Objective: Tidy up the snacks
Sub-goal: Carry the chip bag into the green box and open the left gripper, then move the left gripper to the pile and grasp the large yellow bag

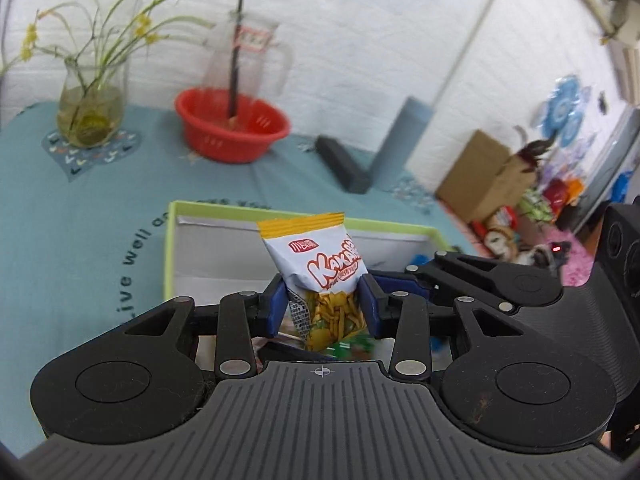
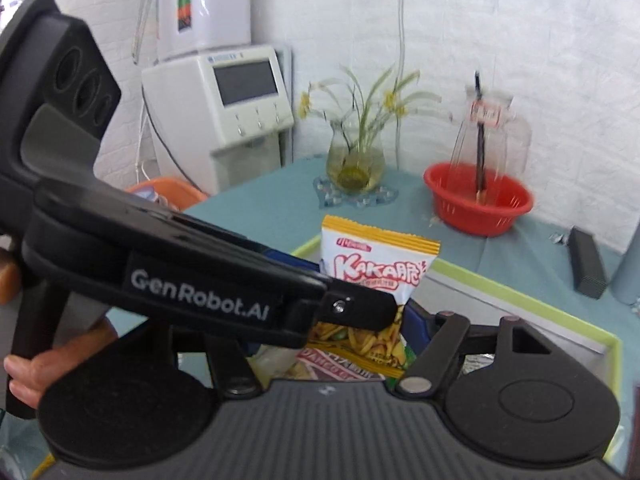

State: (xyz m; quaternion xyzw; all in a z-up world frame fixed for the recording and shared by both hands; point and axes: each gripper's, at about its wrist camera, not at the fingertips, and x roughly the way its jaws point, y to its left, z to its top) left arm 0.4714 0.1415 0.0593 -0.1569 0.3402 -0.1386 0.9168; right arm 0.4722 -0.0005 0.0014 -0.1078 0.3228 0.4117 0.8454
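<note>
While it stands upright between the blue pads (image 1: 280,304) of the left gripper (image 1: 324,300), the snack bag (image 1: 316,264) shows a white upper half with a yellow striped seal along its top edge, red "KAKA" lettering, and a lower half printed with yellow crisps and some green. The left jaws are narrow and pinch the bag at its lower middle, 1 pad on each side, so its top rises clear above them. The bag hangs over a shallow white box with a lime-green rim (image 1: 170,248) that lies on the teal-clothed surface (image 1: 80,208).

From the right wrist view the same bag (image 2: 376,264) sits ahead of the right gripper (image 2: 360,332), whose jaws stand partly apart; the left gripper's black body (image 2: 200,292) crosses in front and hides 1 side, so I cannot tell whether the right pads touch the bag. Other wrappers (image 2: 340,364) lie beneath it.

Farther back on the surface are a red bowl (image 1: 232,124), a glass vase with yellow flowers (image 1: 90,112), and a clear jug (image 1: 248,56).
</note>
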